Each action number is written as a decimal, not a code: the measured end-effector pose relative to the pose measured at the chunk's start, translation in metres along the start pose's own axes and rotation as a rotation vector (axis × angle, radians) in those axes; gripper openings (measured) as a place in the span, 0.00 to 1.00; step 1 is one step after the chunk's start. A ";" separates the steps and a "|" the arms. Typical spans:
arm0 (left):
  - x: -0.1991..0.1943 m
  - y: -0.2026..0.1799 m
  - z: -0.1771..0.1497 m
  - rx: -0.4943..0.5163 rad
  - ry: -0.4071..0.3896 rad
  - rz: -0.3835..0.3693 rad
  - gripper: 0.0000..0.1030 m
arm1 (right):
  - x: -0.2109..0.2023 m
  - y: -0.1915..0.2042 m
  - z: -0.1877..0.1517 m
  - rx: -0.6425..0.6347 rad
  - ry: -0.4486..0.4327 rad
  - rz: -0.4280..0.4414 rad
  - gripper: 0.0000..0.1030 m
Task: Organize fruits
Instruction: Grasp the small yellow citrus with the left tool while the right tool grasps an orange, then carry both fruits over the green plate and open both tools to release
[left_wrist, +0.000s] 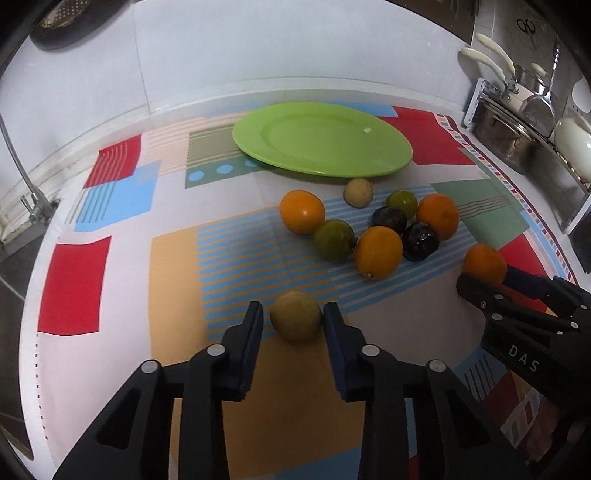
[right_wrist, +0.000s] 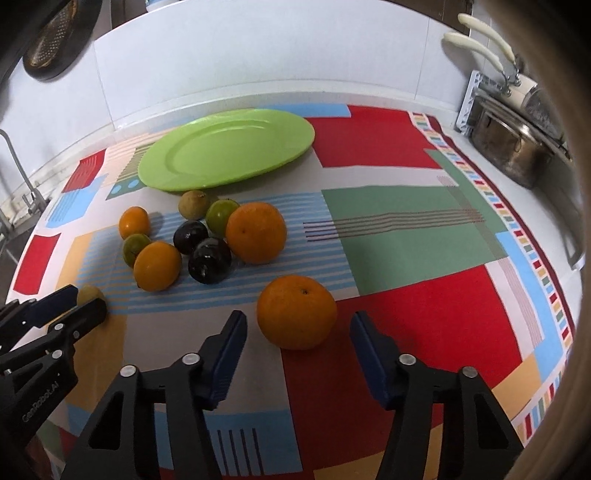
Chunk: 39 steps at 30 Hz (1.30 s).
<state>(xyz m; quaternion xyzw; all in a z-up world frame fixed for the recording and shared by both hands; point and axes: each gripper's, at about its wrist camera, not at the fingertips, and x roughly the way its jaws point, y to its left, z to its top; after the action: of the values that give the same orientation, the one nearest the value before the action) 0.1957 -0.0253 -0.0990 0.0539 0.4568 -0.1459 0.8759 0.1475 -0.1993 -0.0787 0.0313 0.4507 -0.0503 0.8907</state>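
A pale yellow fruit (left_wrist: 295, 321) lies on the patterned cloth between the fingers of my left gripper (left_wrist: 293, 308), whose pads sit against its sides. The right wrist view shows the same gripper (right_wrist: 88, 301) around that fruit (right_wrist: 88, 293) at the left edge. A large orange (right_wrist: 296, 312) rests between the fingers of my right gripper (right_wrist: 299, 315), which is open with a gap on each side. Further back lie several fruits in a cluster: oranges (right_wrist: 256, 232), dark plums (right_wrist: 209, 260), green fruits (right_wrist: 221, 216). Behind them is an empty green plate (right_wrist: 225, 147).
The patterned cloth (right_wrist: 406, 314) covers a white counter. A metal pot (right_wrist: 513, 147) and rack with cream-handled utensils (right_wrist: 476, 44) stand at the back right. A tap (left_wrist: 33, 199) is at the left edge. A white wall runs along the back.
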 end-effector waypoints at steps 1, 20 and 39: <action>0.001 0.000 0.000 0.001 0.002 -0.006 0.29 | 0.001 0.000 0.000 0.002 0.005 -0.001 0.53; -0.015 -0.002 0.003 0.050 -0.034 -0.024 0.29 | -0.015 0.007 -0.005 -0.044 -0.039 -0.020 0.41; -0.039 0.000 0.064 0.122 -0.119 -0.114 0.29 | -0.050 0.027 0.045 -0.105 -0.149 0.074 0.41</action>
<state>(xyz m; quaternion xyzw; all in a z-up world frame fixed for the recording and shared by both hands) 0.2247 -0.0320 -0.0298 0.0724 0.3965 -0.2262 0.8868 0.1569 -0.1735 -0.0115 -0.0023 0.3835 0.0042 0.9235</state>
